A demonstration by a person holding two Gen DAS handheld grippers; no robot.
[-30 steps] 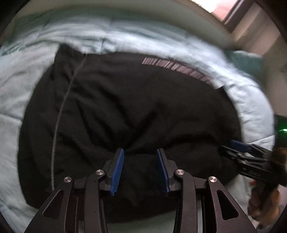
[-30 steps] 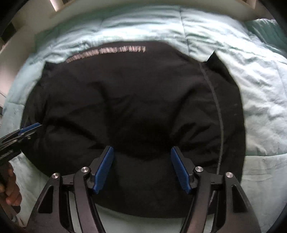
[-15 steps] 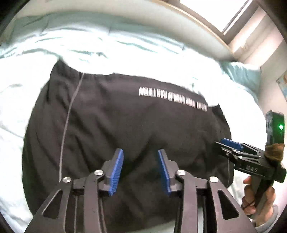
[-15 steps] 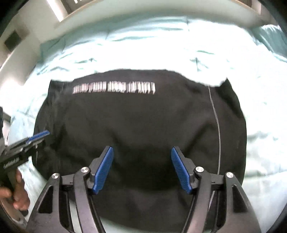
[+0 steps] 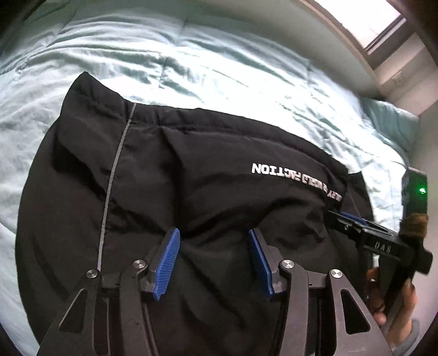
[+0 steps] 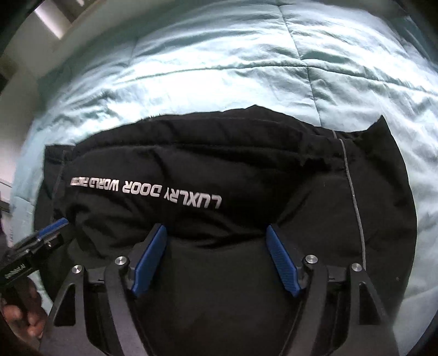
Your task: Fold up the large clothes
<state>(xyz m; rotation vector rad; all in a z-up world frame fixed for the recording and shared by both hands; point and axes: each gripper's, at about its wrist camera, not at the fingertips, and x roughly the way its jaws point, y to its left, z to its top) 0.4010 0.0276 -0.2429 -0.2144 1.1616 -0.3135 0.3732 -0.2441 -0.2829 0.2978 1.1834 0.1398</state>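
A large black jacket point(image 5: 208, 197) with white lettering and a grey seam line lies folded and puffy on a pale blue quilt; it also shows in the right wrist view point(image 6: 219, 175). My left gripper point(image 5: 213, 235) is open and empty, its blue pads over the jacket's near part. My right gripper point(image 6: 216, 232) is open and empty above the jacket's near middle. The right gripper shows at the right edge of the left wrist view point(image 5: 353, 219), and the left gripper at the left edge of the right wrist view point(image 6: 54, 226).
The pale blue quilt point(image 5: 191, 54) covers the bed all round the jacket; it also shows in the right wrist view point(image 6: 219, 68). A blue pillow point(image 5: 391, 123) lies at the far right. A window point(image 5: 383, 16) and wall stand behind the bed.
Both grippers have risen and drawn back from the jacket, so more of the quilt shows. The jacket's lettered part now lies nearer to the grippers. Both jaws stayed open.
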